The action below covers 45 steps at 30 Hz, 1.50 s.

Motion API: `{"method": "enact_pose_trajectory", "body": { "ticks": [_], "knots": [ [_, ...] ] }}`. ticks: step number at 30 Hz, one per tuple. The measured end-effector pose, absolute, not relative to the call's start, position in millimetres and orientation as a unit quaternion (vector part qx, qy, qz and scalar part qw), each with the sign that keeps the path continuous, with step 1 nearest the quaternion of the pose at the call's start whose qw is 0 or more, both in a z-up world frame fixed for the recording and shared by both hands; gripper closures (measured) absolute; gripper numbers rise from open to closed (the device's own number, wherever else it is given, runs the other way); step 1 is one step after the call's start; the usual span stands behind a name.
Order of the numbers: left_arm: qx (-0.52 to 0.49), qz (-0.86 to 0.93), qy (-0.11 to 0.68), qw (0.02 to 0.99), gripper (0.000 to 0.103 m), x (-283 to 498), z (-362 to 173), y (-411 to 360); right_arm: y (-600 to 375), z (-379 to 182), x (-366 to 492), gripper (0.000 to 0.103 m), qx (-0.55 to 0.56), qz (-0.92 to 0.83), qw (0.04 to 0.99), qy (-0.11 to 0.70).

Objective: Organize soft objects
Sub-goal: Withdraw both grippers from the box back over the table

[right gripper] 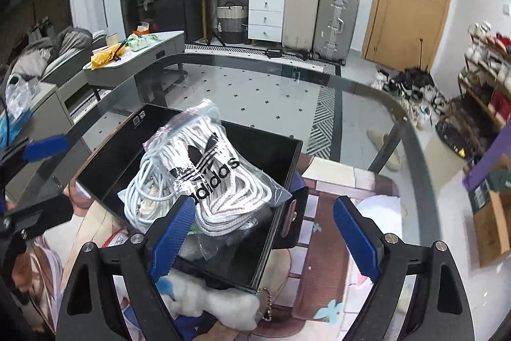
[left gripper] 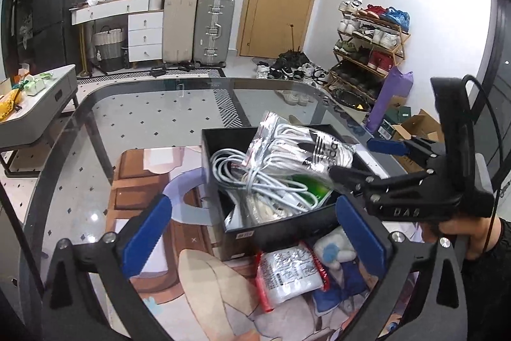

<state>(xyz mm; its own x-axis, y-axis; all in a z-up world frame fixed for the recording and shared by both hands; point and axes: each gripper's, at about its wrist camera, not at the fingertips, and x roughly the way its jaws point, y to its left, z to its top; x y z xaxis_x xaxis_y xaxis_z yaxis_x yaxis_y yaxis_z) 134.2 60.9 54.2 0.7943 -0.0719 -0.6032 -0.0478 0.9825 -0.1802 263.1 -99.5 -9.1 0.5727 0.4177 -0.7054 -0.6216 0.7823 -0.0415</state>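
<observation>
Right wrist view: the right gripper (right gripper: 263, 232) was held apart, empty, above the black box (right gripper: 289, 168). Just below it, on the desk (right gripper: 367, 104), the white plush toy (right gripper: 220, 302) was seen, nearer than to the left gripper (left gripper: 252, 234), also spread empty.

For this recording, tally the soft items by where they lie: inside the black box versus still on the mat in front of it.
In the black box: 2, the adidas bag of white cords and the loose white cable coil.
On the mat: 2, the white plush toy and the printed white packet.
Total: 4
</observation>
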Motion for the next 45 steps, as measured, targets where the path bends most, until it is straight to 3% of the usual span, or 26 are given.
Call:
{"method": "enact_pose_trajectory", "body": {
  "ticks": [9, 27, 45],
  "knots": [
    [-0.085, 0.015, 0.322, 0.943, 0.000, 126, 43, 61, -114, 1, 241, 0.001, -0.132, 0.299, 0.889, 0.321],
    [-0.064, 0.039, 0.317, 0.946, 0.000, 98, 32, 51, -159, -5, 189, 0.001, -0.087, 0.316, 0.889, 0.320],
    [-0.049, 0.022, 0.346, 0.937, 0.000, 98, 11, 31, -153, -27, 187, 0.001, -0.126, 0.340, 0.862, 0.354]
  ]
}}
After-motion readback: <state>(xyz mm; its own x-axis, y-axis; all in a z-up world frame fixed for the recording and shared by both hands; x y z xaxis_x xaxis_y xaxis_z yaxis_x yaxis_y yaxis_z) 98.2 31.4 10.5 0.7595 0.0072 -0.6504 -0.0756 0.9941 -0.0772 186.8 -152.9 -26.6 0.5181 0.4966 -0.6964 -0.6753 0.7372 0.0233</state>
